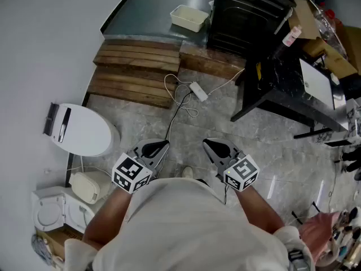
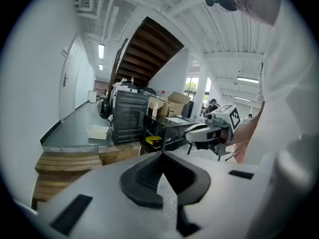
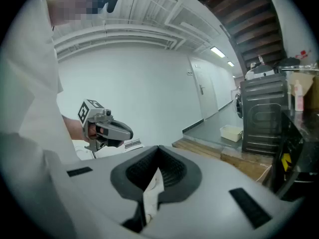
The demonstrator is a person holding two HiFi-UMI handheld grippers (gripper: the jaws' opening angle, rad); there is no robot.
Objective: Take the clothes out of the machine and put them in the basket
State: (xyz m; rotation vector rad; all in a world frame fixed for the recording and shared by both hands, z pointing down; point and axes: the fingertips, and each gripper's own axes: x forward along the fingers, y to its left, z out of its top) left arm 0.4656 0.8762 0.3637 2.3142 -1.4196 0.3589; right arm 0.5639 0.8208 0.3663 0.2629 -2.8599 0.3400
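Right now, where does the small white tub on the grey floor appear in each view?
Head view: the white tub is at top centre, beyond the wooden steps.
Left gripper view: the white tub is left of centre, at mid-height.
Right gripper view: the white tub is right of centre.
Shared landmark: the black machine, standing just right of the tub in every view.

Left gripper (image 1: 159, 147) and right gripper (image 1: 213, 147) grey, black inside; checker-marked white cube (image 1: 131, 174) behind each; shirt (image 1: 186, 224) white.
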